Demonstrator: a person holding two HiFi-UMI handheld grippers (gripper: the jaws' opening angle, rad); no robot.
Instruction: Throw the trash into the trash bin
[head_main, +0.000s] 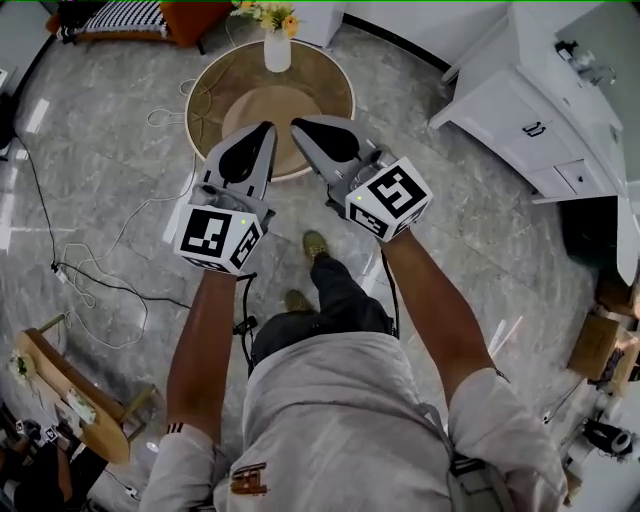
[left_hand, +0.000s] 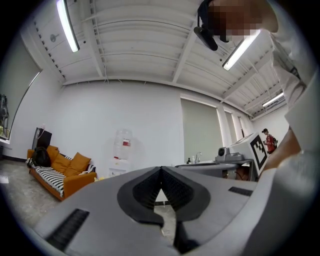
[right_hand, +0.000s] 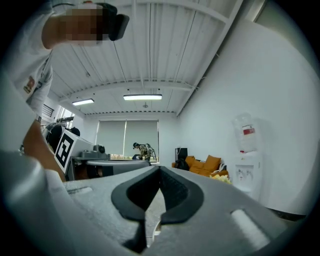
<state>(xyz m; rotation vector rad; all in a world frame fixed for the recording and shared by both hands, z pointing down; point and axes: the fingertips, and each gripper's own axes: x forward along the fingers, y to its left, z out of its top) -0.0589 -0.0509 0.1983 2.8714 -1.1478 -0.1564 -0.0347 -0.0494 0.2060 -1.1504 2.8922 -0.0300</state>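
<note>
I am looking for the trash and the trash bin and I cannot tell where either one is: none of my views is showing them. In the head view both tools are lying across the near edge of the round table (head_main: 215, 80). The left gripper (head_main: 267, 130) is pressed together at its tips with nothing between them. The right gripper (head_main: 298, 125), just beside it, is likewise pressed together and empty.

The marker cubes (head_main: 218, 238) are showing black-and-white square patterns, no words. The water dispenser (left_hand: 122, 150) is wearing a red label too small to read, and the brown print on the person's shirt (head_main: 330, 420) is also unreadable.

A white vase (head_main: 277, 50) is standing at the table's far edge. Right of the table, bare grey floor (head_main: 420, 190) is running open to the white cabinet (head_main: 520, 120). Left of the table, cables (head_main: 100, 285) are trailing across the floor, narrowing the way there
</note>
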